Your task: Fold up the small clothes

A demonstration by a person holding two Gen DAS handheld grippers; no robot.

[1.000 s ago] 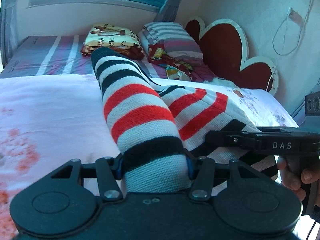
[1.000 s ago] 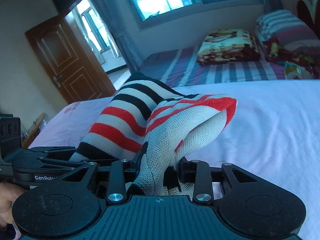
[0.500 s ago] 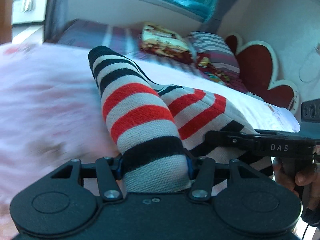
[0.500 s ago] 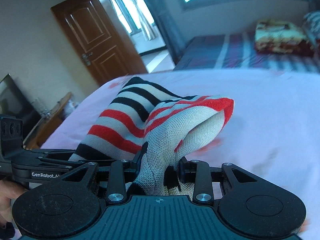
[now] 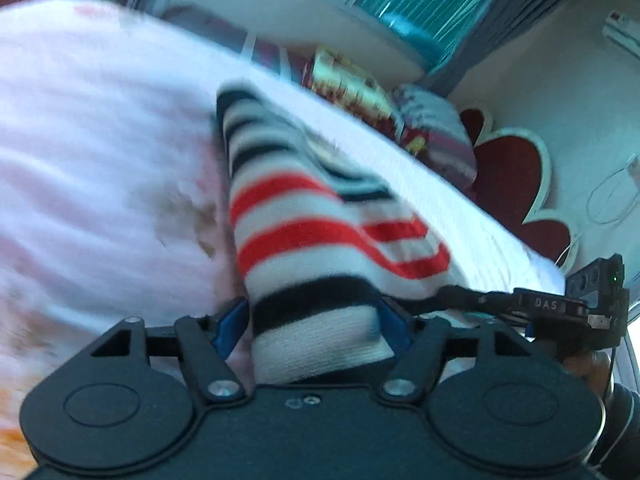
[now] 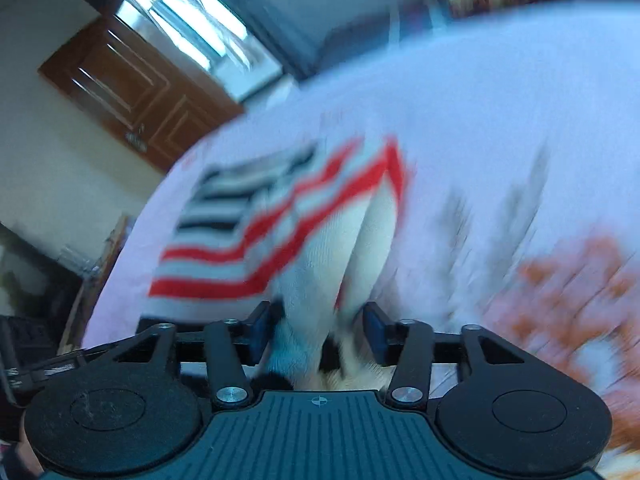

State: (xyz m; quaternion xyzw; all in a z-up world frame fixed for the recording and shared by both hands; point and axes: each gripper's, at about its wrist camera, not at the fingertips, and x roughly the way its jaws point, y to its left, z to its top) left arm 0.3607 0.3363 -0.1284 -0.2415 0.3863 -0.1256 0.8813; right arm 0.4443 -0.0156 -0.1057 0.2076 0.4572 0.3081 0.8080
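Observation:
A small knitted garment with red, black and grey-white stripes (image 5: 296,232) stretches from my grippers out over the pink bed sheet (image 5: 100,168). My left gripper (image 5: 312,320) is shut on its near hem. My right gripper (image 6: 320,332) is shut on another part of the same garment (image 6: 280,224), whose pale inner side shows between the pads. The right gripper also shows at the right of the left wrist view (image 5: 560,308). Both views are motion-blurred.
Pillows (image 5: 436,132) and a red heart-shaped headboard (image 5: 516,184) lie at the bed's far right. A brown door (image 6: 132,92) and a window stand beyond the bed. An orange flower print (image 6: 572,288) marks the sheet to the right.
Both grippers have swung to the left and tilted while holding the garment, so the views are blurred. The garment now lies lower and flatter on the sheet.

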